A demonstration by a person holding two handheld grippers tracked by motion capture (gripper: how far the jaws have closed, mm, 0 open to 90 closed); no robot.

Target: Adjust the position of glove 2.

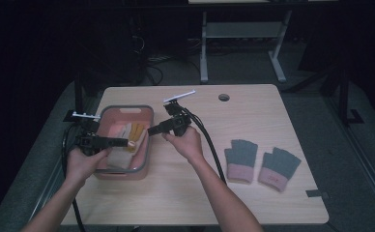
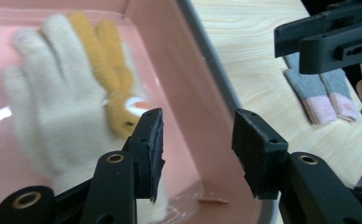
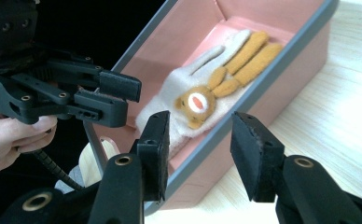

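Both claws part-open, empty | left claw [image 2: 198, 140] above cream glove [image 2: 53, 116] in pink bin [image 2: 170, 60] | right claw [image 3: 200, 140] at rim

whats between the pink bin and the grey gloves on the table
In the high view, bare wood tabletop separates the pink bin from the grey gloves; above that stretch pass the person's right forearm and that gripper's black cable.

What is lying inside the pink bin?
Inside the pink bin lies a cream glove with an orange rabbit face. What is beneath the glove is covered.
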